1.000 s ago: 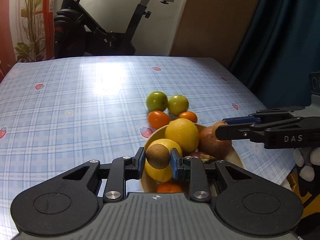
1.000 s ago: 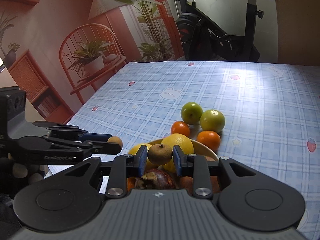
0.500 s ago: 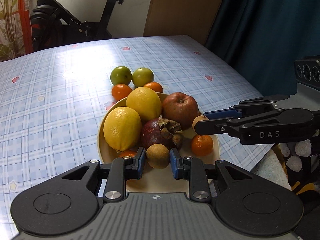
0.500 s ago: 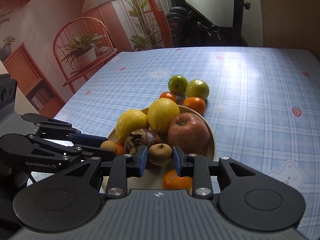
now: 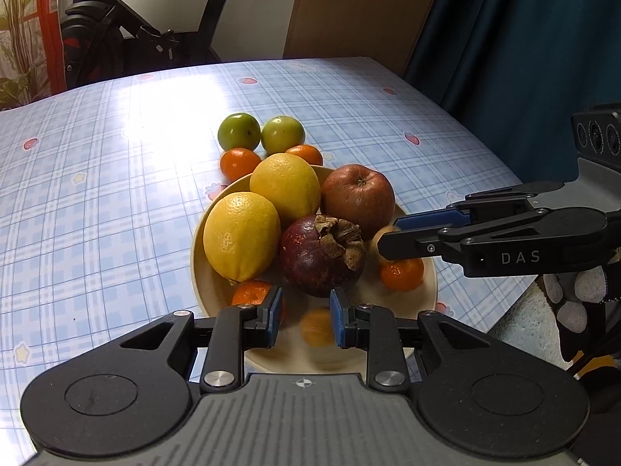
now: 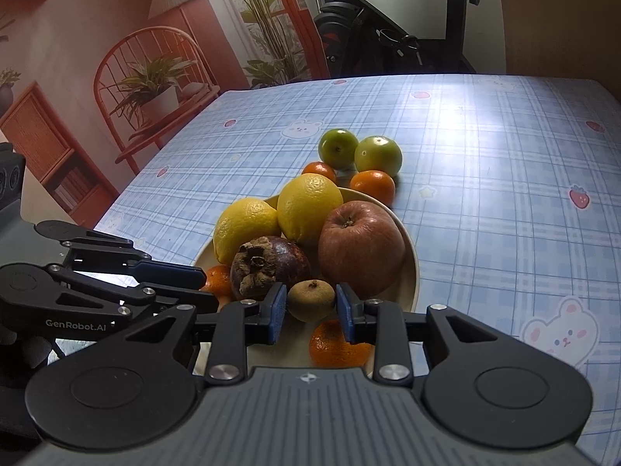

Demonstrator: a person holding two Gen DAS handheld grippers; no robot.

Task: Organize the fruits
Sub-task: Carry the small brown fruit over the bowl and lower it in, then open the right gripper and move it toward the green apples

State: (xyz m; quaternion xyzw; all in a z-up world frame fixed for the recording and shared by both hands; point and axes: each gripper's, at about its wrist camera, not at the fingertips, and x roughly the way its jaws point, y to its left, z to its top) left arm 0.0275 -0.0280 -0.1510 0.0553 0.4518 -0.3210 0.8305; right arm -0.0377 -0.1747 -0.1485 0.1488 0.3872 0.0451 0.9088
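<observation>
A beige bowl (image 5: 425, 303) (image 6: 407, 240) holds two lemons (image 5: 241, 236), an apple (image 5: 358, 195) (image 6: 361, 246), a mangosteen (image 5: 320, 254) (image 6: 269, 266) and mandarins. My left gripper (image 5: 303, 315) is open over the bowl's near side; a small brown longan (image 5: 315, 328) shows blurred between its fingers, dropping free. My right gripper (image 6: 310, 306) is shut on another brown longan (image 6: 310, 299) above the bowl. It shows from the side in the left wrist view (image 5: 392, 239).
Two green fruits (image 5: 238, 131) (image 5: 282, 134) and two mandarins (image 5: 238, 163) lie on the blue checked tablecloth (image 5: 97, 202) beyond the bowl. An exercise bike (image 5: 128, 35) stands behind the table. The table edge is close at the right (image 5: 500, 310).
My left gripper has opened and let go of its longan, which falls into the bowl. Both grippers have come lower and closer over the bowl. The right still holds its longan.
</observation>
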